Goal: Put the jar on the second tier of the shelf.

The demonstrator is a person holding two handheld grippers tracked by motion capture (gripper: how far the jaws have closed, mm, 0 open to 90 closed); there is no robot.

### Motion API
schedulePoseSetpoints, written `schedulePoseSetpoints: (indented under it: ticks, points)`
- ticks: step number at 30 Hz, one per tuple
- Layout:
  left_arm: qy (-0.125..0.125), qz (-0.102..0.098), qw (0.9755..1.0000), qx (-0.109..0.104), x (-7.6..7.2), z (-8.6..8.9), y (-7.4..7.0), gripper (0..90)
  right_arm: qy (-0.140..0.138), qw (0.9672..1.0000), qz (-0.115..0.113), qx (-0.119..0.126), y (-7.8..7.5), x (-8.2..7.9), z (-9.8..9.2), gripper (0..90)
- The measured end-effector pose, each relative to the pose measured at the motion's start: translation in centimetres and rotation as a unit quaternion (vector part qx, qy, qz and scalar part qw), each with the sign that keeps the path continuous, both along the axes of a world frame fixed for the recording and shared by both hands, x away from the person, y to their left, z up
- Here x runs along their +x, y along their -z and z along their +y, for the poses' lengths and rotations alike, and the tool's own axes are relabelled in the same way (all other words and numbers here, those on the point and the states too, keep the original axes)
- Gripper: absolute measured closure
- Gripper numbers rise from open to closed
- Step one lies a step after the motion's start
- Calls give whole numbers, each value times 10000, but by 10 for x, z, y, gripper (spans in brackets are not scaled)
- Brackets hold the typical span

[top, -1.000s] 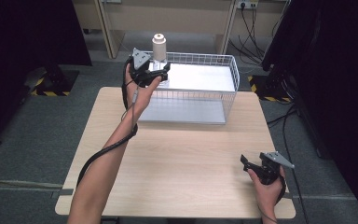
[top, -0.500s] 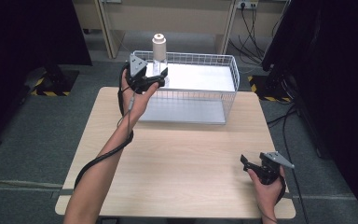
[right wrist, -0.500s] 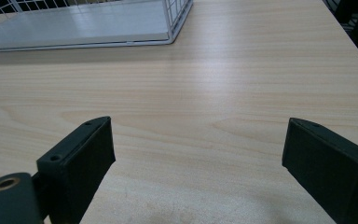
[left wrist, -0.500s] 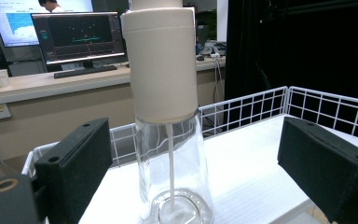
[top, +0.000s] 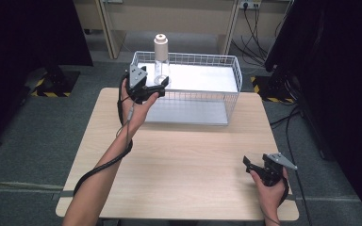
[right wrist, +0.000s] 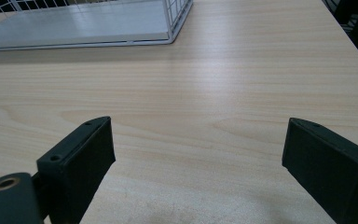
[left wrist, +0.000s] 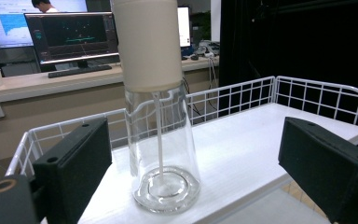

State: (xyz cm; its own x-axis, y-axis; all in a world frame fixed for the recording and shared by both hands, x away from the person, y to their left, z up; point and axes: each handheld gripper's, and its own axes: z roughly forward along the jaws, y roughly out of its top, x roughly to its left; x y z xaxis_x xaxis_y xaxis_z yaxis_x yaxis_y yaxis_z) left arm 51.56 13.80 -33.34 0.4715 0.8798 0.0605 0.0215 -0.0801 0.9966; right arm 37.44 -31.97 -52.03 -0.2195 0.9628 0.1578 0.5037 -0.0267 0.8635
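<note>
- Since a second ago, the left gripper [top: 156, 84] has slid leftward and a little lower along the white wire basket's [top: 217, 113] near-left corner, closing on the clear glass bottle with the cream cylindrical cap [top: 160, 60].
- That bottle stands upright on the basket's white upper shelf, at its far-left end, between the left gripper's wide-apart black jaws; neither pad touches the glass.
- Right gripper [top: 249, 163] rests unmoved in the hand at the near-right edge of the pale wooden table [top: 188, 160], jaws spread apart over bare wood, gripping nothing.
</note>
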Motion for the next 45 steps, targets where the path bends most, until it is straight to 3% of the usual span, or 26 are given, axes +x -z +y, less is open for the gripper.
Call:
schedulePoseSetpoints:
  ticks: [31, 45]
  points:
    - [92, 187, 9998, -13, -30, 16, 46, 74, -7, 10000, 6, -28, 0, 0, 1, 93]
    - [184, 323, 9993, -39, -48, 22, 73, 72, -5, 10000, 10, -57, 0, 0, 2, 93]
